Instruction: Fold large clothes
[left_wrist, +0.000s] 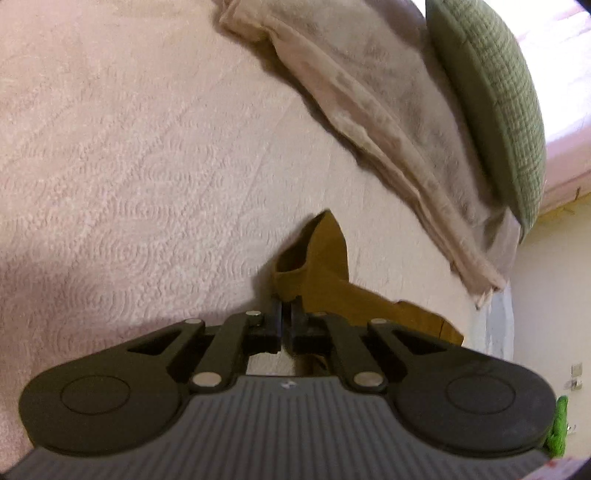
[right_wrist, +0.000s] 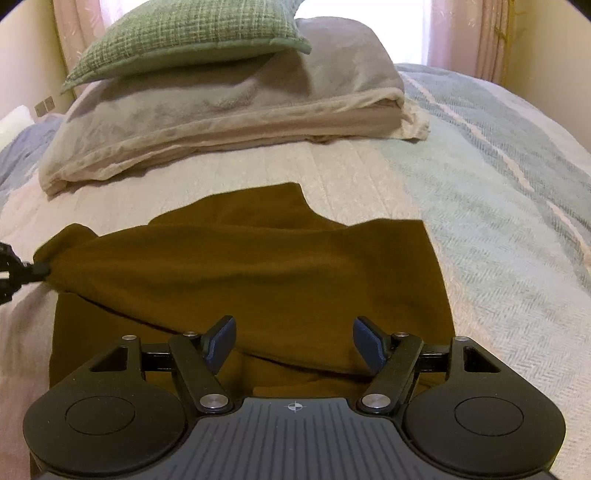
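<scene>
A large mustard-brown garment (right_wrist: 258, 273) lies spread on the bed in the right wrist view, with its left part lifted into a fold. My left gripper (right_wrist: 40, 271) is shut on that lifted edge at the far left. In the left wrist view the left gripper (left_wrist: 286, 314) pinches the brown garment (left_wrist: 321, 266), which bunches up just beyond the shut fingers. My right gripper (right_wrist: 293, 341) hovers open over the near part of the garment, with nothing between its blue pads (right_wrist: 221, 341).
A folded beige blanket (right_wrist: 221, 110) with a green pillow (right_wrist: 184, 37) on top lies at the head of the bed. The bedspread (right_wrist: 498, 203) is pale with blue-green stripes on the right. Curtains (right_wrist: 469, 33) hang behind.
</scene>
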